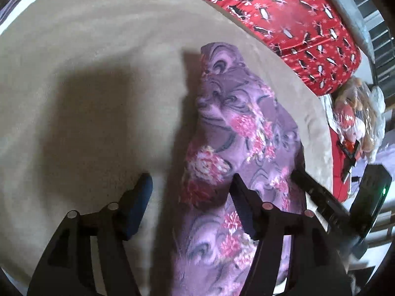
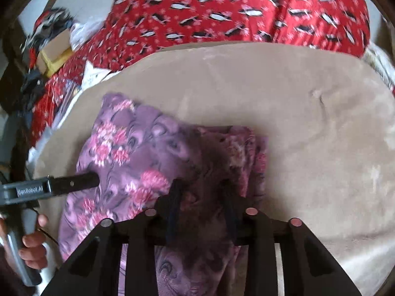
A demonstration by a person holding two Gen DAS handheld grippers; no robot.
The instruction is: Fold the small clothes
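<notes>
One purple flowery cloth [image 2: 138, 162] lies on the tan blanket [image 2: 308, 128], folded into a long strip already. The left gripper [image 1: 192, 197] is open. The right gripper [image 2: 202, 197] pinches the cloth's edge. More folding is probably left.

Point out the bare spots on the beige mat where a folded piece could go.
Left wrist view: the beige mat is bare from the purple floral garment to its left rim. Right wrist view: bare between the garment, the red penguin cloth and the mat's right rim. Crowded: the garment strip, where the left gripper and right gripper work.
</notes>
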